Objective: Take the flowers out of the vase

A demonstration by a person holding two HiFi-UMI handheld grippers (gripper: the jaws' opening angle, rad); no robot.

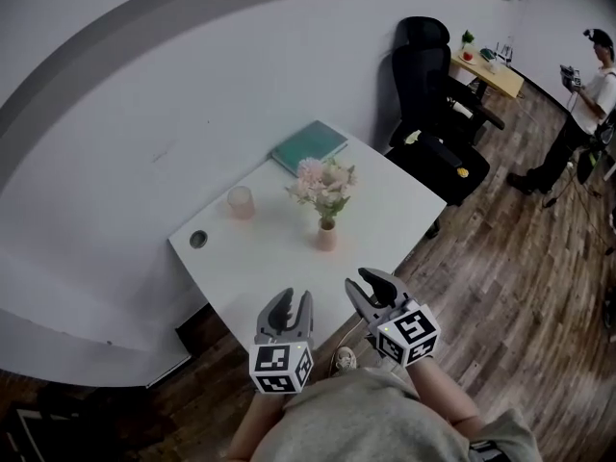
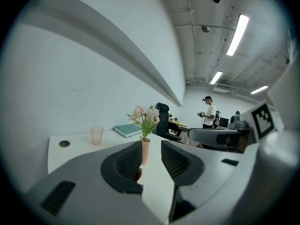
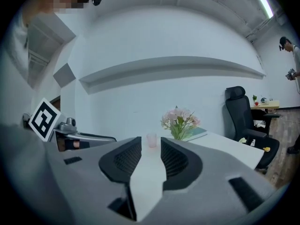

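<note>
Head view, with both tool views. The flowers (image 1: 324, 186) stand upright in a small pink vase (image 1: 327, 236) near the middle of the white surface (image 1: 385, 200), a little toward its near edge.

Around it we note three things:
- A pale pink cup (image 1: 241, 202) stands toward the wall-side edge.
- A teal book (image 1: 309, 146) lies flat at the far corner.
- A round cable hole (image 1: 198, 240) sits at the left corner.

Seen from the tools, cup and book both lie beyond the vase.

The left tool (image 1: 296, 298) hangs over the near corner and the right tool (image 1: 371, 292) over the near edge beside it. Both are well apart from the vase. In each tool's own view the jaws stand apart and grip nothing. The vase shows far off through the left gap, the cup through the right.

The surface is set with one long edge against a pale wall (image 1: 144, 94) that carries a raised band. A black office chair (image 1: 428, 75) stands just beyond the right corner.

The floor (image 1: 520, 277) is dark wood plank, and it lies open along the near and right edges. Farther back we see a light wooden desk (image 1: 486, 73) and a standing person (image 1: 577, 114).
</note>
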